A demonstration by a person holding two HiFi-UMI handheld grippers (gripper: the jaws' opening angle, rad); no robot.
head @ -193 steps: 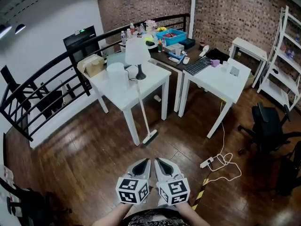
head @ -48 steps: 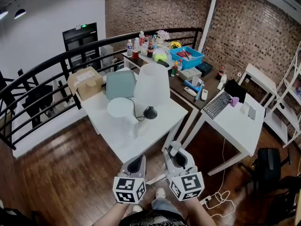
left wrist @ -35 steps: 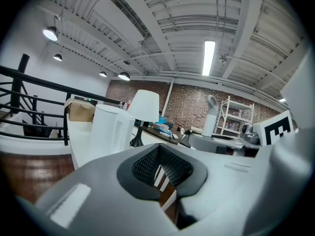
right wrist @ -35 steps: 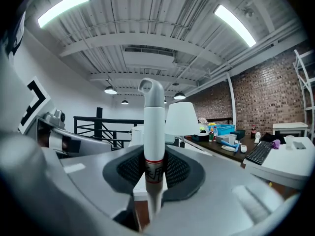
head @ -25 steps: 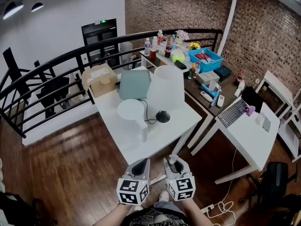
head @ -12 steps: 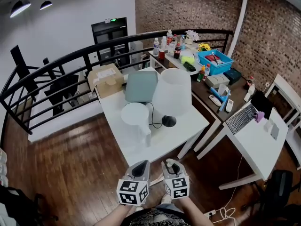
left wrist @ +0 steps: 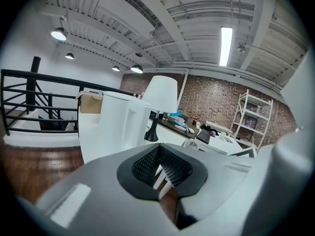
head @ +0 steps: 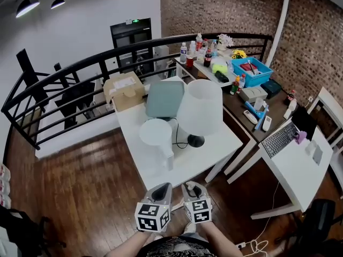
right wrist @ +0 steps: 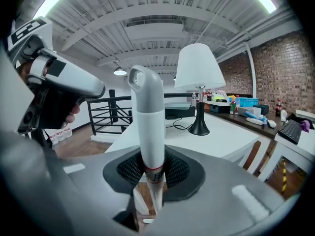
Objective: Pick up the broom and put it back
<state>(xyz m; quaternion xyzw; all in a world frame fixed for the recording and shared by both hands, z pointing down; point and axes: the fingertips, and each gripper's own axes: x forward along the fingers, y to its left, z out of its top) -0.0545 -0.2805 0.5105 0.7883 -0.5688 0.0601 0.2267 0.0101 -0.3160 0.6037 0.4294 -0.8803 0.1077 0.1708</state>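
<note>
The broom shows only as its grey-white handle [right wrist: 147, 117], standing upright between the pads of my right gripper [right wrist: 151, 168], which is shut on it just below a red ring. In the head view the handle's rounded top [head: 196, 186] pokes out of the right gripper [head: 194, 191] near the bottom edge. The broom's head is hidden below. My left gripper [head: 158, 194] hangs close beside it, its pads [left wrist: 147, 163] meeting at the tips with nothing between them. It also shows at the left of the right gripper view as the left gripper [right wrist: 54, 82].
A white table [head: 161, 167] stands right in front, bearing a white lamp [head: 200, 107], a white cylinder [head: 156, 133] and a cardboard box [head: 124, 89]. A black railing [head: 69, 74] runs behind it. A cluttered dark desk [head: 236, 98] and a white desk [head: 300, 165] lie to the right.
Both grippers have sunk lower in the head view, the right one carrying the broom handle down with it. The view has drifted so the table sits slightly further right.
</note>
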